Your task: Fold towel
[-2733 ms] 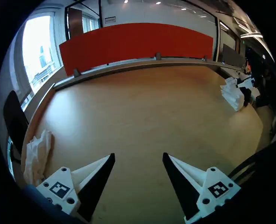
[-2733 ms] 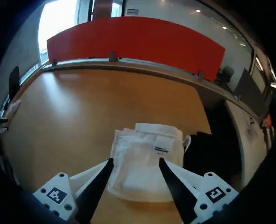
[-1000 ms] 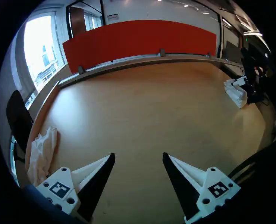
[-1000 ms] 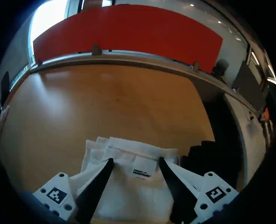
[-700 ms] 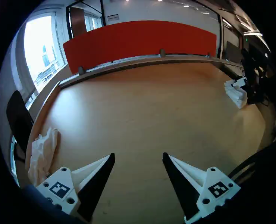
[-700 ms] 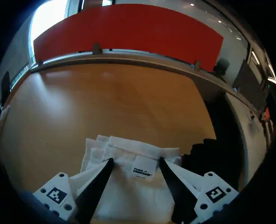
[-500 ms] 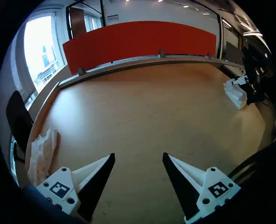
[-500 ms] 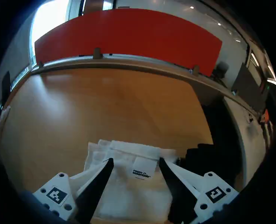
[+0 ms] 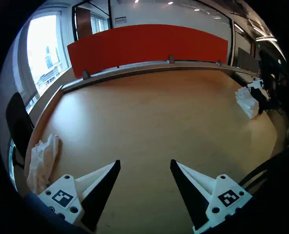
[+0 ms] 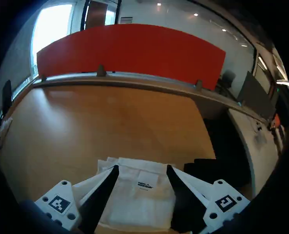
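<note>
The right tool [image 10: 142, 167] stands open, straddling a folded white towel [image 10: 138, 195] on the wooden worktop [image 10: 105, 117]. The left tool [image 9: 144, 163] hangs open above the same worktop.

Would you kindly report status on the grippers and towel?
Left gripper open above the table. Right gripper open, jaws either side of the folded towel. Crumpled cloth far off.

Right gripper advanced over the towel.
The folded towel [image 10: 138, 197], previously lying ahead of the right gripper [image 10: 141, 167], now sits between its jaws and lower in the right gripper view, its label nearer the fingertips.
</note>
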